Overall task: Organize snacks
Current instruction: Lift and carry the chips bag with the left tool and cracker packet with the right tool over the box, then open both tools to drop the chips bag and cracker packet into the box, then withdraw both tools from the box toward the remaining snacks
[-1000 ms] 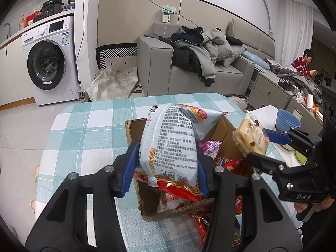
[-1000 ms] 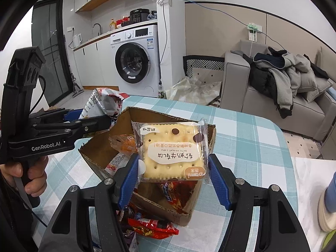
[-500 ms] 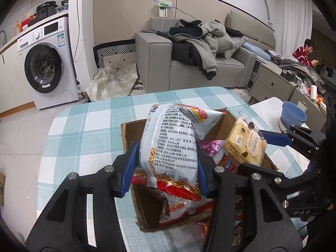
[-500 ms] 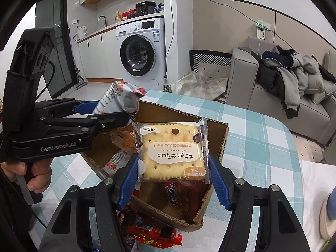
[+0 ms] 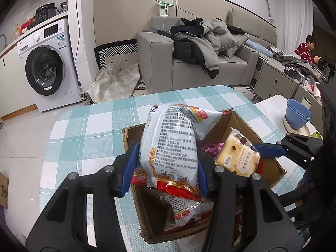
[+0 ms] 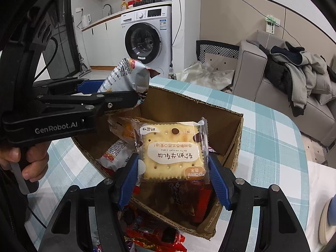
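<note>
Checked teal-and-white tablecloth (image 5: 84, 130) under open brown cardboard box (image 6: 210, 113) — left gripper (image 5: 166, 168) pinching upright silver-white noodle-snack bag (image 5: 172, 145), long axis vertical, above box's left end; right gripper (image 6: 174, 174) clamping square clear-wrapped cracker sandwich (image 6: 173, 149) directly over box interior — right likely nearer release.

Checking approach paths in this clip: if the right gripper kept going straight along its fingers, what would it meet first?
Likely the cardboard box: the right gripper, shut on the cracker packet, points over the open box toward its far wall. Depth is unclear; the orange wrapped snack inside might come first.
</note>
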